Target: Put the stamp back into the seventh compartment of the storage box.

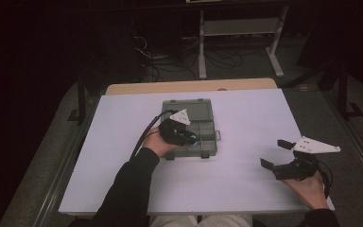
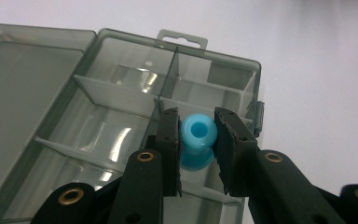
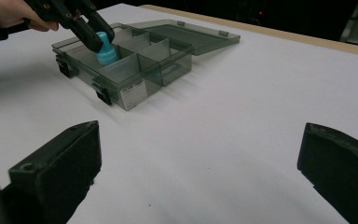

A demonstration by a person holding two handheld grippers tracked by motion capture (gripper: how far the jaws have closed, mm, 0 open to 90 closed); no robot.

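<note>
Left gripper [image 2: 197, 140], held in the person's left hand [image 1: 157, 142], clamps a small light-blue plastic piece [image 2: 196, 143] between its two black jaws. That piece has a rounded top with a hole in it and a wider base below. It sits pinched at the jaw tips, directly over a translucent grey compartment box [image 2: 121, 93] and just inside one of the box's divided cells. From the right gripper view, the blue piece [image 3: 105, 49] sits low in a compartment near the box's front left corner, with the left gripper [image 3: 95, 38] slanting down onto it from the upper left.

The compartment box [image 1: 203, 135] lies near the middle of a white table [image 1: 246, 118]. Its hinged lid [image 1: 196, 109] is folded fully open and lies flat on the table on the far side. Thin partitions split the interior into several cells. A small white label [image 3: 133, 93] is on the box's near outer wall.

Right gripper [image 1: 275, 155], held in the right hand [image 1: 307, 187], rests well apart from the box, near the table's front right corner. Its jaws are spread wide with nothing between them, pointing toward the box across bare tabletop.
</note>
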